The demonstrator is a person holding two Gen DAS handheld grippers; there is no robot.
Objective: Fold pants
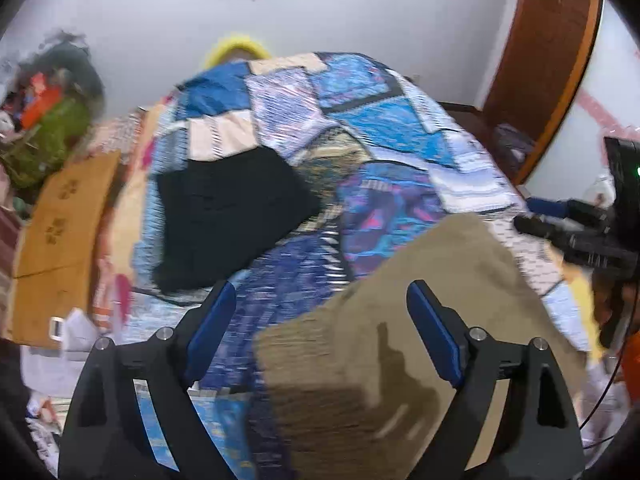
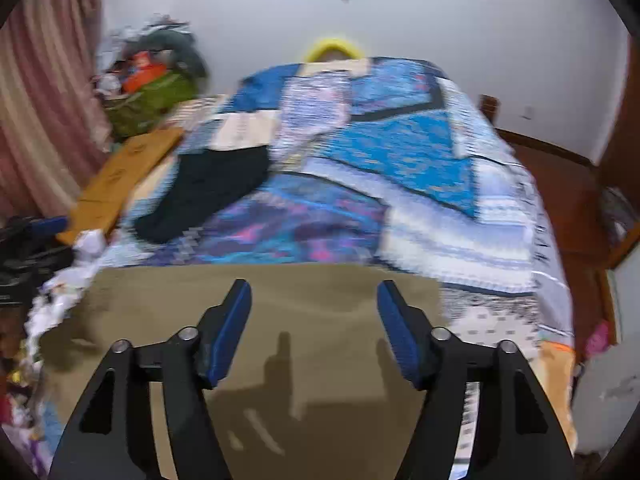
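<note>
Tan pants [image 1: 420, 320] lie folded flat on the near part of a bed with a blue patchwork quilt [image 1: 380, 120]; they also show in the right wrist view [image 2: 280, 320]. My left gripper [image 1: 320, 300] is open and empty, above the pants' left edge. My right gripper [image 2: 314, 292] is open and empty, above the middle of the pants. The right gripper also shows at the right edge of the left wrist view [image 1: 560, 232]. Both views are blurred.
A black folded garment [image 1: 224, 216] lies on the quilt [image 2: 420, 160] further back left, also in the right wrist view [image 2: 208, 192]. A cardboard piece [image 1: 60, 232] and a clothes pile [image 1: 48, 120] sit left of the bed. A wooden door [image 1: 548, 60] stands at right.
</note>
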